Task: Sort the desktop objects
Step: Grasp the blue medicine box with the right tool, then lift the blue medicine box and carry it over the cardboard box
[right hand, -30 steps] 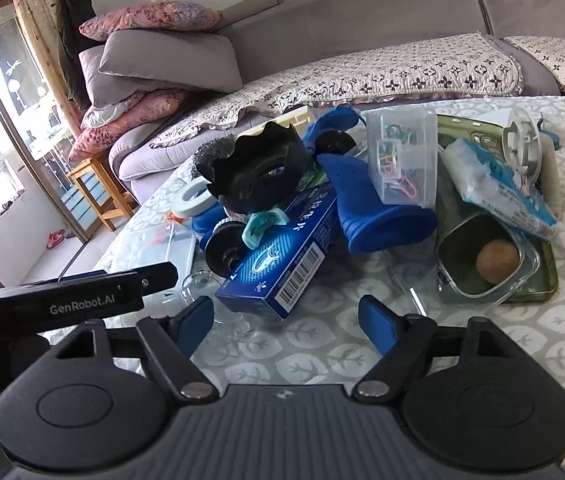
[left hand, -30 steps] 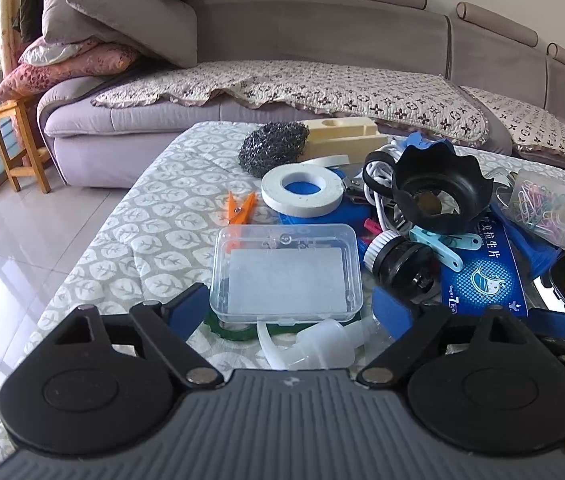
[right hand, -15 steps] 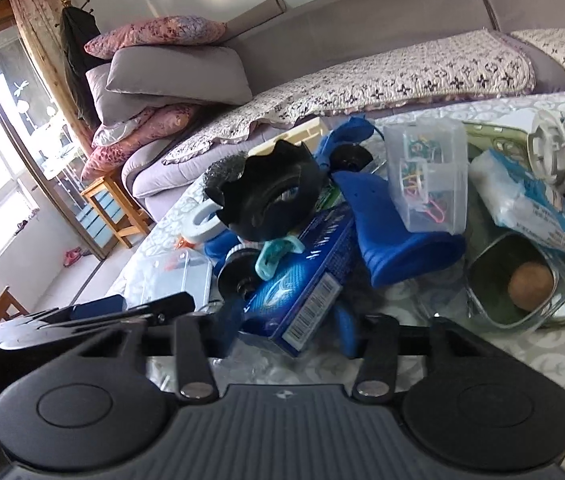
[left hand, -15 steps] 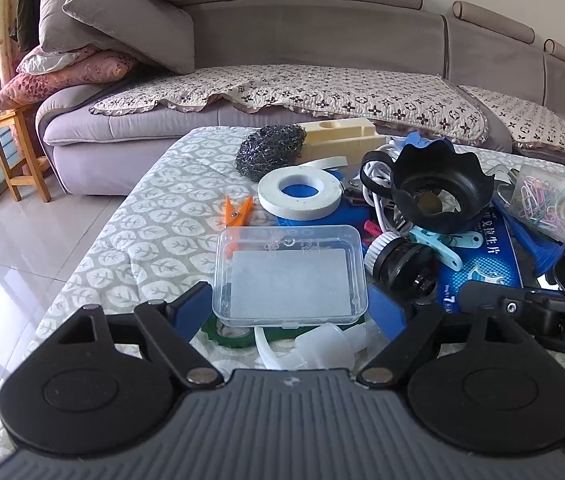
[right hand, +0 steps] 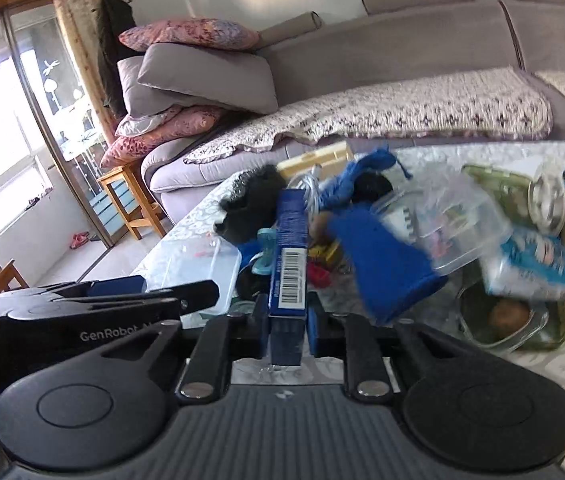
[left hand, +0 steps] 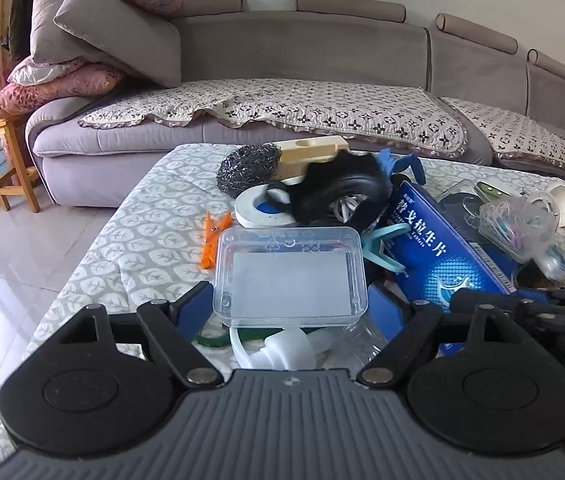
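Left gripper (left hand: 288, 300) hangs with its fingers spread wide either side of the clear plastic box (left hand: 289, 271), not touching it. Just ahead lie an orange peg (left hand: 213, 236), a tape ring (left hand: 260, 210) and a steel scourer (left hand: 248, 168). Right gripper (right hand: 287, 326) has its fingers clamped on the near end of the blue carton (right hand: 290, 256), tilted up out of the pile. The step looks like lifting the carton clear; next it needs carrying to its place without dragging the blurred paperclip box (right hand: 446, 220) just right of the fingers.
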### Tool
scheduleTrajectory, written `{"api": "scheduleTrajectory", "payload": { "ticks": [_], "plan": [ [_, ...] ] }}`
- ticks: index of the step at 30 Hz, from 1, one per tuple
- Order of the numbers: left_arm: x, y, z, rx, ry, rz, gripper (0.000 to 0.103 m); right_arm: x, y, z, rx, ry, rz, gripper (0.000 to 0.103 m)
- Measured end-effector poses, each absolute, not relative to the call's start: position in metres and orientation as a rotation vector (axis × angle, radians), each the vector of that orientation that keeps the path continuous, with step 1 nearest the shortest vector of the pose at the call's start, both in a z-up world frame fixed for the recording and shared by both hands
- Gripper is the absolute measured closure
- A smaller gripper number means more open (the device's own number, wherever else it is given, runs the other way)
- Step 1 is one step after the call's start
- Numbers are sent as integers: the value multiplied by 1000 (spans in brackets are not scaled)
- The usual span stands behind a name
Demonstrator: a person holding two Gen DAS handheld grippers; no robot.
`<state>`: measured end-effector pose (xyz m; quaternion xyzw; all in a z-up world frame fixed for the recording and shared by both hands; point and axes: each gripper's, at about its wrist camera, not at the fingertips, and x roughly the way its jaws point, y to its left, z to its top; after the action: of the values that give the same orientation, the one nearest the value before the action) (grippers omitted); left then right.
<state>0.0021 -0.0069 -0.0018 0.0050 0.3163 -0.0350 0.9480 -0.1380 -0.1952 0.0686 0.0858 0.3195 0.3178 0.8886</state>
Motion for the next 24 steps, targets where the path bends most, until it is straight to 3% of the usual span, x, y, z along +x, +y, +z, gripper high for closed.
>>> {"api": "scheduleTrajectory", "payload": {
  "ticks": [24],
  "plan": [
    [-5,-27,14,-15,675,-2,19,-145,-235,83,221,625,675,87]
  ]
}}
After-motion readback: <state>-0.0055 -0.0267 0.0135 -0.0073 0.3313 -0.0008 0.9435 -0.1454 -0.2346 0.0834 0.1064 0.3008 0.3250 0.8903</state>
